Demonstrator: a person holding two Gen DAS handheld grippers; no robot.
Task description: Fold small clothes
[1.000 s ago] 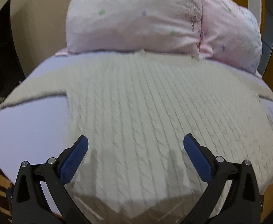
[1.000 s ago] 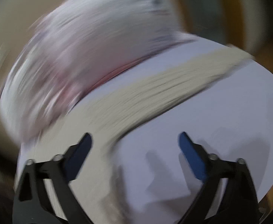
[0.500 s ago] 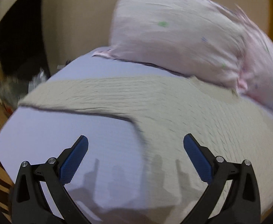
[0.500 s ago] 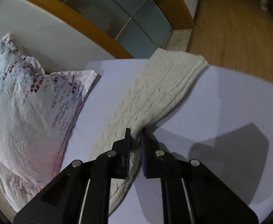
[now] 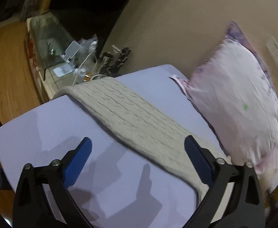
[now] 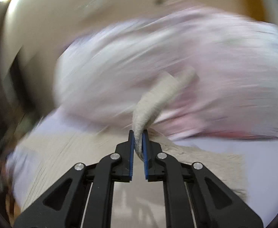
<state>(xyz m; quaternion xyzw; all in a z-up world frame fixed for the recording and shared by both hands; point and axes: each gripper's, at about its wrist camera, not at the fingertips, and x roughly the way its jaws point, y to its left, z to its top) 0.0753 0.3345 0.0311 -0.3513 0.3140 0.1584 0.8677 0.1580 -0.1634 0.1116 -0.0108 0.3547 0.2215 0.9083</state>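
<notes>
Right gripper (image 6: 138, 142) is clamped on a fold of the cream cable-knit sweater (image 6: 154, 98) — its blue pads (image 6: 131, 152) are nearly together with a pinch of knit squeezed between them, and the cloth rises in a strip from the jaws, its end curling off to the right in front of the pink pillow (image 6: 176, 60). That view is heavily blurred, but the rest of the sweater lies spread on the lilac sheet (image 6: 262, 157) to the left and right of the gripper. Over on the other side, the left gripper (image 5: 138, 161) hangs with its jaws wide apart, holding nothing, above the lilac sheet (image 5: 34, 125). A sleeve (image 5: 123, 114) of the sweater runs flat from the near right, passing under the right finger, to the far left edge of the bed, with the pillow (image 5: 239, 102) just beside it on the right. Past the bed's far edge — a cluttered glass-topped stand (image 5: 49, 43) with cables.
</notes>
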